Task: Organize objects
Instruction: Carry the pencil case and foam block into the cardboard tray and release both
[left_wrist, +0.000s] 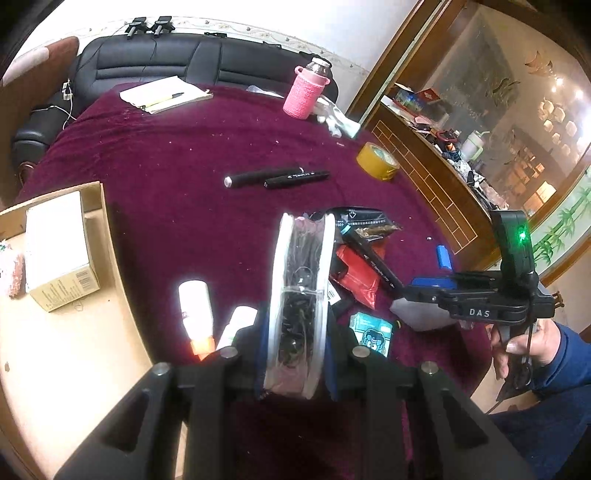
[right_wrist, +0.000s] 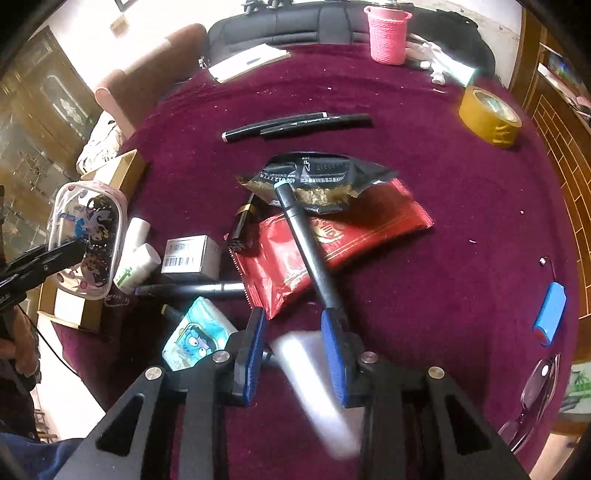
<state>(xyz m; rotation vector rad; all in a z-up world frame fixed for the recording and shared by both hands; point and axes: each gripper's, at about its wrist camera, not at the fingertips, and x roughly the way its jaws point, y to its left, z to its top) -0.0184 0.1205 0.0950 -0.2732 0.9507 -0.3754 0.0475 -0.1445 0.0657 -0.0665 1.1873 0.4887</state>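
Note:
My left gripper is shut on a clear zip pouch with cartoon print, held edge-on above the maroon tablecloth; the pouch also shows in the right wrist view. My right gripper is open, its blue pads either side of a white object that is blurred beneath it. A black marker lies across a red packet and a black snack bag just ahead. An open cardboard box sits at the left.
Two black markers, a yellow tape roll, a pink knitted bottle sleeve and a notebook with pen lie farther back. White bottles, a tissue pack, a blue battery and glasses lie nearby.

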